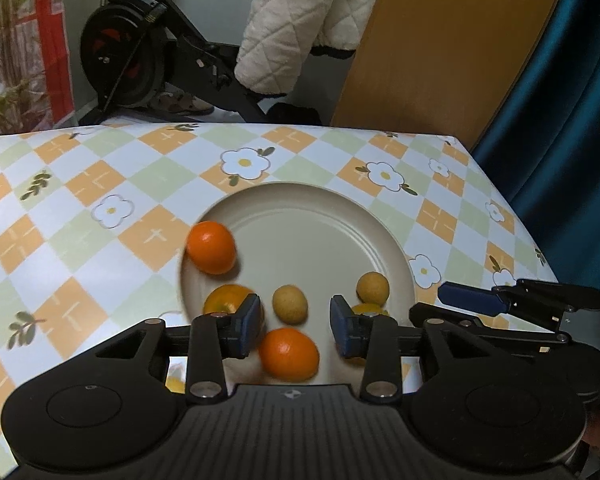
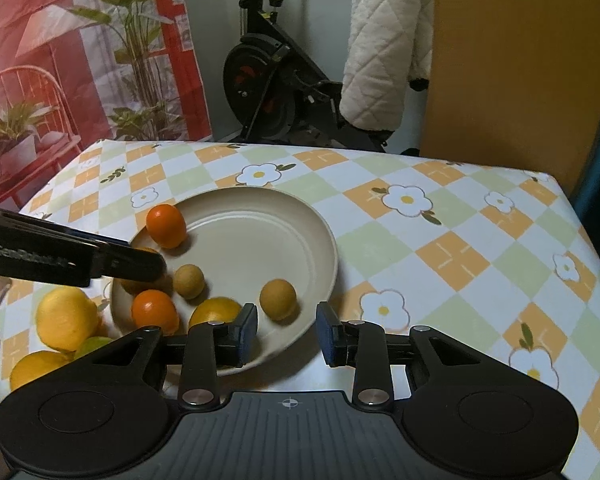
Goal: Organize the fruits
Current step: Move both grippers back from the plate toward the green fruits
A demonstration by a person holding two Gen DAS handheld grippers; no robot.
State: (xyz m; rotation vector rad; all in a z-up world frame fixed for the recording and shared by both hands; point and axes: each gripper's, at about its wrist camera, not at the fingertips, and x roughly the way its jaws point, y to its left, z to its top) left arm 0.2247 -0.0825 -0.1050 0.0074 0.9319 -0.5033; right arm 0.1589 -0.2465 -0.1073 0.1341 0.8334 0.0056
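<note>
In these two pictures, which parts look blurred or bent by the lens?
Left wrist view: the orange fruit nearest the camera is smeared, and the plate has a soft near-left rim. Right wrist view: the table edge curves from fisheye; fruit looks sharper.

I see two oranges [image 2: 166, 226] [image 2: 155, 310], two tan round fruits [image 2: 189, 281] [image 2: 278, 298] and a yellow one [image 2: 216, 311] lying on the beige plate [image 2: 300, 216]; lemons [image 2: 66, 316] beside it.
</note>
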